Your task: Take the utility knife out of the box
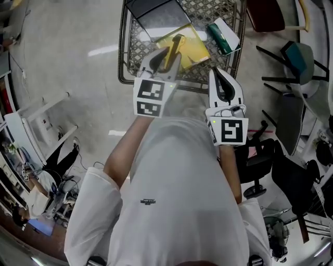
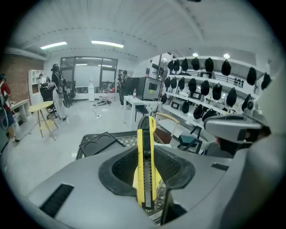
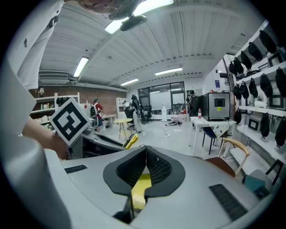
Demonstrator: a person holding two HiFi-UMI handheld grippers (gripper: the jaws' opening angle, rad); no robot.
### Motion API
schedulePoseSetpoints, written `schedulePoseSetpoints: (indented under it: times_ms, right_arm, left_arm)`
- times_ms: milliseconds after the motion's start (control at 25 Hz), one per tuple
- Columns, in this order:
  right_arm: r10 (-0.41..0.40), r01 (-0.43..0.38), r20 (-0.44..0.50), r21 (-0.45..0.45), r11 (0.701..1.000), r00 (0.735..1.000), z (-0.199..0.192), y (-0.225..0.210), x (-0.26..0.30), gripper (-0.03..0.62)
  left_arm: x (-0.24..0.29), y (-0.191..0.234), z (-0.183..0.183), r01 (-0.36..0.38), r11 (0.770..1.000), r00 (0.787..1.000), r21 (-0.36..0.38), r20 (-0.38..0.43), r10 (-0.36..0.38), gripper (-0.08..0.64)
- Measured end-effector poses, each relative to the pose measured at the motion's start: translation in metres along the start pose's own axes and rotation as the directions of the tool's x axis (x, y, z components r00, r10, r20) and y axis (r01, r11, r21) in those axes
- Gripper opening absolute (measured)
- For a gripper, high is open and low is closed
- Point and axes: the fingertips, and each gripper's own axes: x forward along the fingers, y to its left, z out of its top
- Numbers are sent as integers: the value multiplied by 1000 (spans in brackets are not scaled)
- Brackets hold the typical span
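Yellow plastic with a black ribbed slider down its middle, the utility knife [image 1: 172, 51] [image 2: 145, 165] is a long, narrow bar standing upright in the left gripper [image 1: 164, 61] [image 2: 146, 154]. That gripper's jaws are closed onto its flat sides, with the dark, textured pads pressing from both sides. The knife's rounded, black-capped end rises above them. In the head view the knife is held up over the yellow box [image 1: 196, 45], out of it and apart from it.

The box is flat and rectangular. It lies in a wire-mesh basket [image 1: 124, 58] with a dark tubular rim. Also in the basket are a flat dark tray [image 1: 156, 13] [image 2: 99, 143] with round recesses moulded into it, and a green and white carton [image 1: 223, 36] lying askew near the right side.

The right gripper [image 1: 220, 78] [image 3: 145, 151] is over the basket's near rim, to the right of the left one. Its jaws meet at the tips and grip nothing. A smooth yellow patch shows in the slot beneath those tips. It may be the box seen beyond, though the view is too poor to be sure. In the right gripper view the knife's yellow end [image 3: 130, 141] pokes out beside the left gripper.
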Motion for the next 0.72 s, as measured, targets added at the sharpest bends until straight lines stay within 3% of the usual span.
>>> schedulePoseSetpoints:
  times_ms: [320, 720]
  right_arm:
    - [-10, 11, 50, -31, 999, 999, 30, 11, -10, 0]
    - [-20, 28, 107, -78, 997, 994, 60, 16, -28, 0]
  left_arm:
    - [-57, 8, 40, -38, 999, 991, 1, 125, 37, 107]
    - [-131, 14, 68, -93, 996, 960, -10, 266, 93, 107]
